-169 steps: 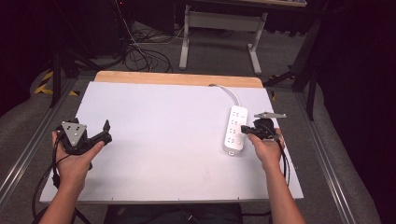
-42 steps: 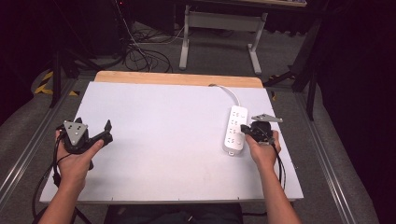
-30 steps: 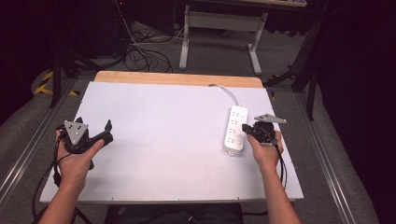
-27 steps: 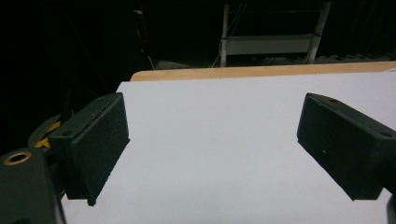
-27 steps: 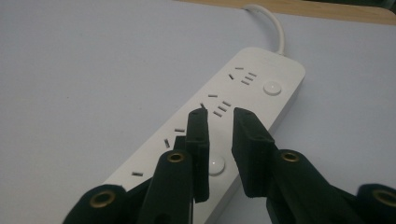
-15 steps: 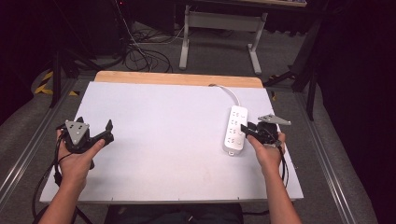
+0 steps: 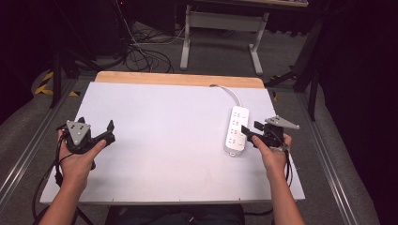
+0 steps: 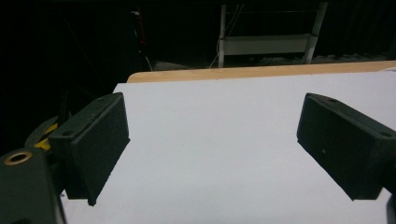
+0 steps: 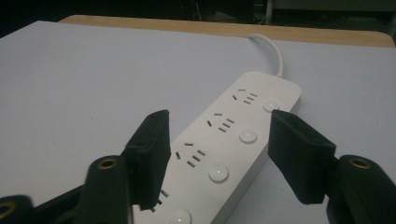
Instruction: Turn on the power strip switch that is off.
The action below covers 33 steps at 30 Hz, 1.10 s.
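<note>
So the right claw sits wide open right over the near end of the white plastic power strip, jaws straddling it. The strip's long axis runs away from the person on the white table. The left claw, also wide open, is well apart; nothing in the way.

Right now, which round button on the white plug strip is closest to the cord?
The farthest button on the power strip, beside the last socket set; the cord leaves right behind it.
</note>
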Tool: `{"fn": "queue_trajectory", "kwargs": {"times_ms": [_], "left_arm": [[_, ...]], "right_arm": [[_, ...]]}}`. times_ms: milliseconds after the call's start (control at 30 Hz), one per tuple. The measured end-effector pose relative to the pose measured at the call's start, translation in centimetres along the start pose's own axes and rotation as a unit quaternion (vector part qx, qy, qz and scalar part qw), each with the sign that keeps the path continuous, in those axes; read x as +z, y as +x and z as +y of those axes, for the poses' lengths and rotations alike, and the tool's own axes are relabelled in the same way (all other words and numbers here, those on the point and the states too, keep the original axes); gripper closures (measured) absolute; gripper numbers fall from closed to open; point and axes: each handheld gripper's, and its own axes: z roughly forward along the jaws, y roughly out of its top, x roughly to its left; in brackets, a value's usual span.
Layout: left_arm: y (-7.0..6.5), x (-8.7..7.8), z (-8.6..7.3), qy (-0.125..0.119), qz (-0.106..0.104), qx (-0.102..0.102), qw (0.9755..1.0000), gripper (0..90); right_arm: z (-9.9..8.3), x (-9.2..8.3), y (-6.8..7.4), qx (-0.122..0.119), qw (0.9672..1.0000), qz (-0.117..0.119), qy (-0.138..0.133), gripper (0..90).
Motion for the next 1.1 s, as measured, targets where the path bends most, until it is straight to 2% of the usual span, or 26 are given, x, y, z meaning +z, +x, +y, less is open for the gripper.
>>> {"fn": "queue_trajectory", "kwargs": {"times_ms": [200,367,567,667,800,967,1100], "left_arm": [[0.0,0.0,0.0,0.000,-0.002,0.001,1.0000,9.7],[-0.1,0.0,0.0,-0.001,-0.003,0.001,1.0000,9.7],[-0.1,0.0,0.0,0.000,-0.005,0.001,1.0000,9.7],[-0.1,0.0,0.1,0.000,-0.006,0.000,1.0000,9.8],[-0.2,0.1,0.1,0.000,-0.007,0.002,1.0000,9.8],[-0.2,0.1,0.1,0.000,-0.008,0.003,1.0000,9.7],[-0.1,0.1,0.1,0.000,-0.007,0.002,1.0000,9.7]], "right_arm": [[-0.3,-0.5,0.0,-0.005,0.9999,0.003,-0.009,26.5],[-0.5,-1.2,-0.3,0.003,0.9996,0.009,-0.027,24.5],[-0.8,-1.9,-1.0,0.018,0.9984,0.001,-0.053,23.6],[-1.0,-2.0,-1.5,0.017,0.9974,0.002,-0.070,21.0],[-1.2,-2.1,-1.8,0.011,0.9963,0.009,-0.084,16.1],[-1.3,-2.2,-1.8,-0.001,0.9951,0.001,-0.099,11.7],[-1.2,-2.3,-1.8,-0.012,0.9933,0.011,-0.115,9.5]]}}
